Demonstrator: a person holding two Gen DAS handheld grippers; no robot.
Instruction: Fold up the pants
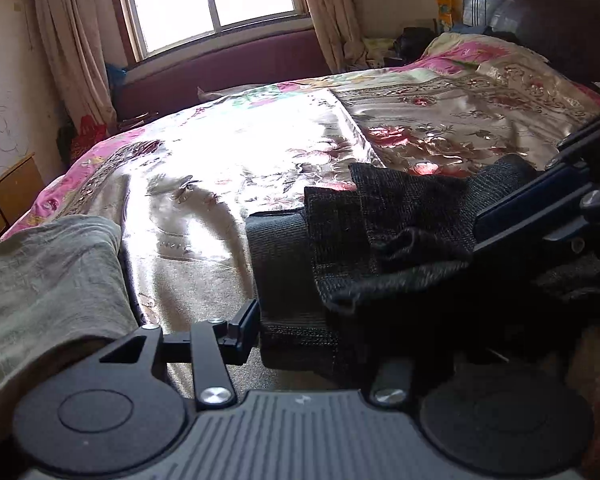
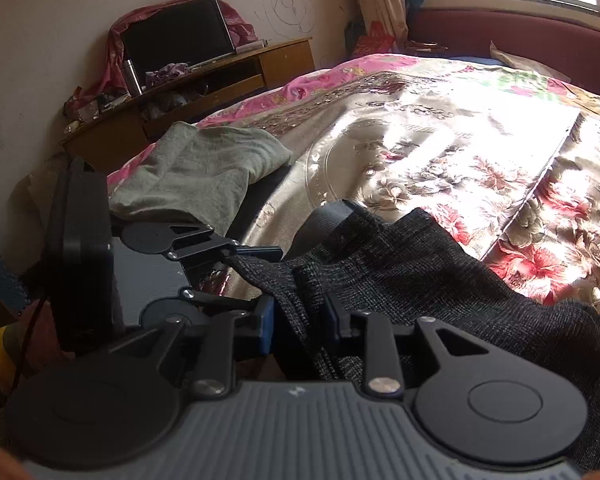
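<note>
The dark knit pants [image 2: 440, 264] lie bunched on the bed [image 2: 420, 140], directly ahead of and between both tools, their black waistband [image 1: 278, 256] turned toward the left hand-held gripper [image 1: 324, 332]. That left hand-held gripper stands about half open with the waistband fabric lying in the gap; only its left finger [image 1: 246, 326] shows clearly, and it does not seem to press the cloth. The right hand-held gripper [image 2: 300, 320] is narrowly parted, a fold of the pants hanging between its blue pads [image 2: 266, 326] without a visible pinch. Both seem to be letting a fold settle flat on the bed. Left of both tools lies a grey-green garment [image 2: 204, 168], near enough to get in the way of the next fold. A wooden cabinet [image 2: 204, 92] stands beyond it.
</note>
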